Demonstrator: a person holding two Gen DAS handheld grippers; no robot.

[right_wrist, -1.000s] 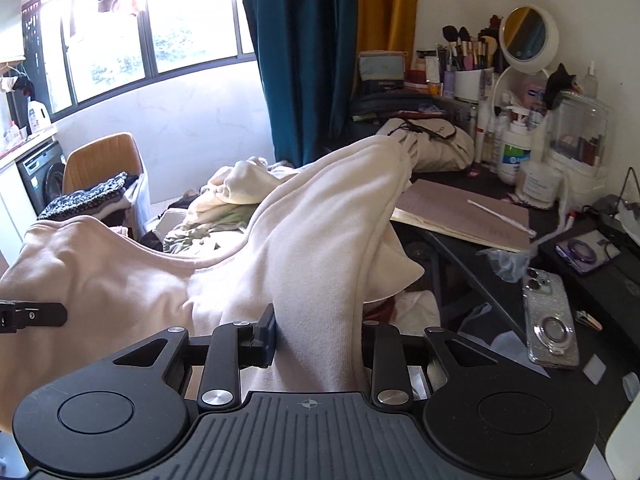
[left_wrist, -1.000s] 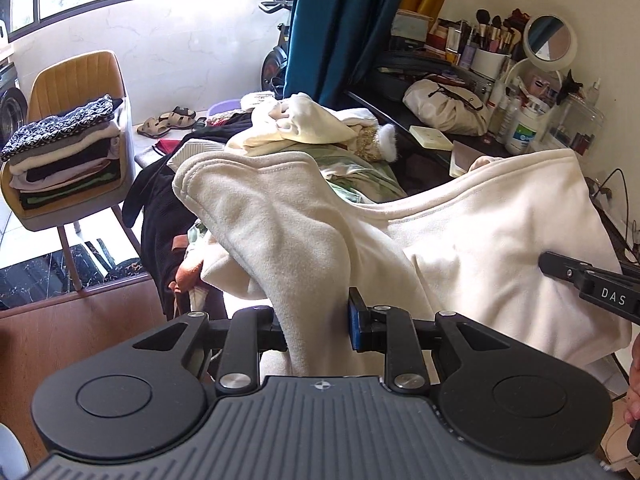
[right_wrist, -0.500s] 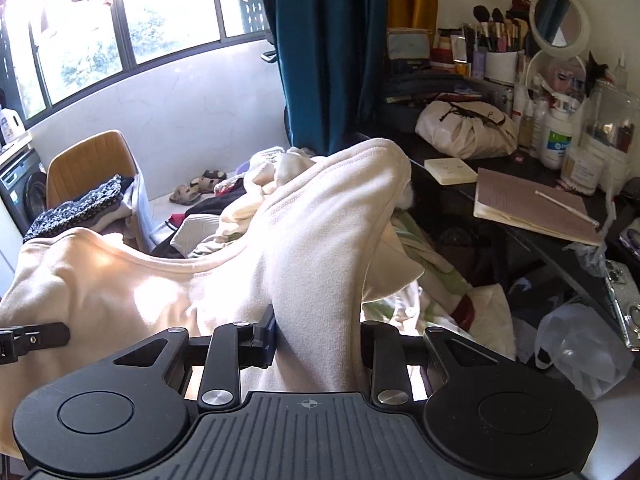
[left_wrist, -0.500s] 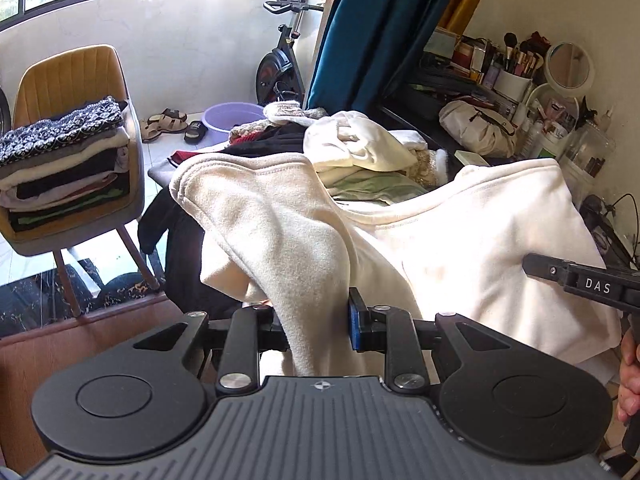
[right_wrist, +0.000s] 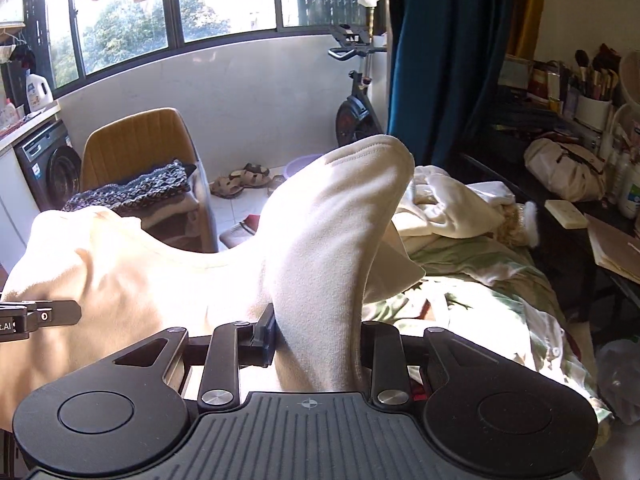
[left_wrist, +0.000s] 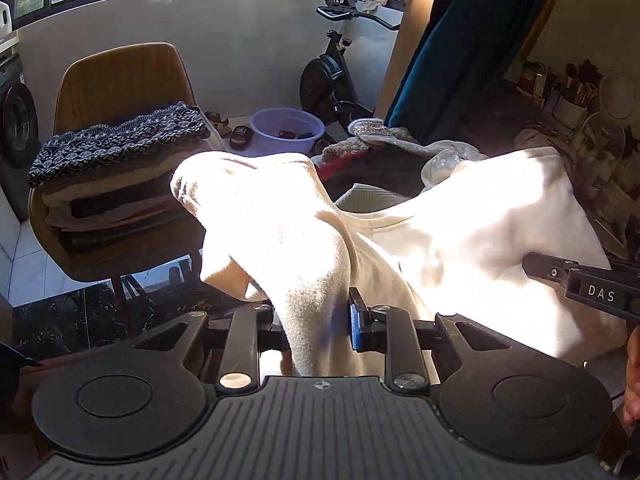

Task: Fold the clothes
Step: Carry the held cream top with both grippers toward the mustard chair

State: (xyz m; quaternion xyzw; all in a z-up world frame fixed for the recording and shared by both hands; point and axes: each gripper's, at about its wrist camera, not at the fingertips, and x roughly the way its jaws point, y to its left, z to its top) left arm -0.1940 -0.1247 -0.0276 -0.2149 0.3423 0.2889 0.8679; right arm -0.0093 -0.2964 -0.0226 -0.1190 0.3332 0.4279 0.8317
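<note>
Garment: the cream sweatshirt (left_wrist: 460,232) hangs in the air between the two tools, over the heap of unfolded clothes (right_wrist: 452,208) and the green bedding (right_wrist: 472,292) on the bed.
Left tool: the left tool (left_wrist: 318,326) is clamped on a bunched fold of the sweatshirt at the garment's left end; cloth fills the gap between the jaws.
Right tool: the right tool (right_wrist: 316,338) is clamped likewise on the right end. Its arm also shows at the right edge of the left wrist view.
Reason for hold: gripping both ends, probably at the shoulders, spreads the body flat and keeps it clear of the heap, so it can be carried and laid out for folding.
Sleeves: each gripped end flops forward over its tool, limp.
Destination (judgement): the folded stack (left_wrist: 116,184) on the chair (left_wrist: 120,76), far left, is the likely place for finished items.
Change from earlier frames: both views have swung left. The cluttered bench (right_wrist: 568,184) with brushes and bottles has slid to the right edge; the chair, purple basin (left_wrist: 286,128) and exercise bike (left_wrist: 336,76) now sit centrally. Both grips are unchanged.
</note>
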